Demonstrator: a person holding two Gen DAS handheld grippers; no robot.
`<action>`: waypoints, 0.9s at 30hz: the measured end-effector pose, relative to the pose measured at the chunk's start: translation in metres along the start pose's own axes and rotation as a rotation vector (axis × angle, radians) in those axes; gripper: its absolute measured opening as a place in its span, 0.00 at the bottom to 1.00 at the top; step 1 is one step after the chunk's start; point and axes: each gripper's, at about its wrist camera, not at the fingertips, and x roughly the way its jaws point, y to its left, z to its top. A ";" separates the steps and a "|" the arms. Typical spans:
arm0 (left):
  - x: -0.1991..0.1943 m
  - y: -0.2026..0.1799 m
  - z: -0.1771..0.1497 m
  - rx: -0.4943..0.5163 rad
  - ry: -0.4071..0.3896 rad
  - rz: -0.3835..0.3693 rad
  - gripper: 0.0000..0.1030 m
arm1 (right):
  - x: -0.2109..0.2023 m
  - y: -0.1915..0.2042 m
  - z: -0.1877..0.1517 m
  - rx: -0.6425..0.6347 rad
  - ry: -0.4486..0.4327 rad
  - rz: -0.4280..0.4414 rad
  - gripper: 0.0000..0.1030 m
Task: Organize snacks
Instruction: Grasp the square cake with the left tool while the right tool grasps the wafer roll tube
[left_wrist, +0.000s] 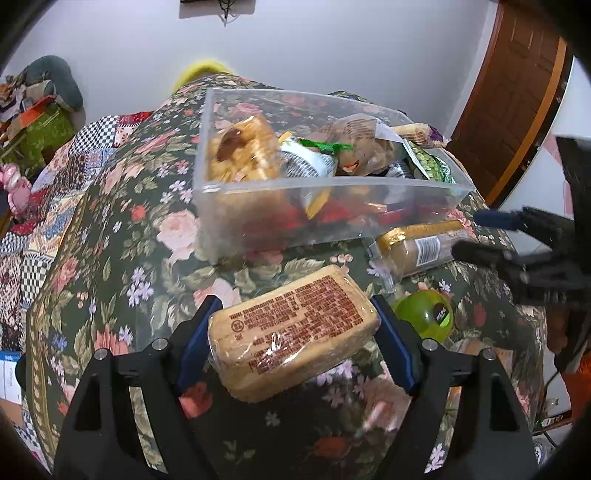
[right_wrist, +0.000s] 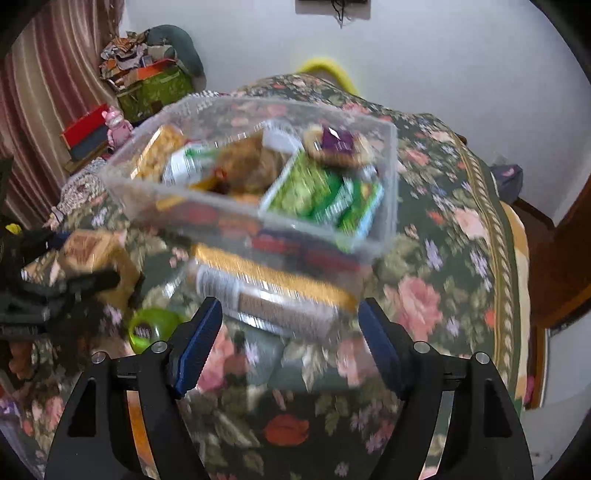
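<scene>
My left gripper (left_wrist: 295, 321) is shut on a wrapped tan snack bar (left_wrist: 291, 332) with red print, held above the floral cloth in front of the clear plastic bin (left_wrist: 332, 184). The bin holds several snack packs. A gold-ended biscuit pack (left_wrist: 421, 247) lies by the bin's right front, and a green round container (left_wrist: 424, 314) sits near it. My right gripper (right_wrist: 288, 332) is open and empty, just short of the gold biscuit pack (right_wrist: 273, 291), with the bin (right_wrist: 255, 218) beyond. The right gripper also shows in the left wrist view (left_wrist: 484, 236). The left gripper shows at the left of the right wrist view (right_wrist: 74, 269), with the bar (right_wrist: 92, 251).
A floral cloth (left_wrist: 122, 258) covers the table, with a patchwork quilt (left_wrist: 22, 240) to the left. Boxes and fabric are piled at the far left (right_wrist: 147, 81). A wooden door (left_wrist: 517, 92) stands at the right. The green container shows in the right wrist view (right_wrist: 151, 328).
</scene>
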 end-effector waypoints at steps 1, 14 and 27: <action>0.000 0.001 0.000 -0.004 0.001 -0.001 0.78 | 0.005 -0.001 0.004 0.000 0.007 0.006 0.72; -0.001 0.003 -0.005 -0.017 -0.005 -0.016 0.78 | 0.035 0.012 -0.004 -0.085 0.138 0.078 0.83; -0.003 0.000 -0.007 -0.012 -0.010 0.001 0.78 | 0.006 0.015 -0.057 0.013 0.144 0.098 0.34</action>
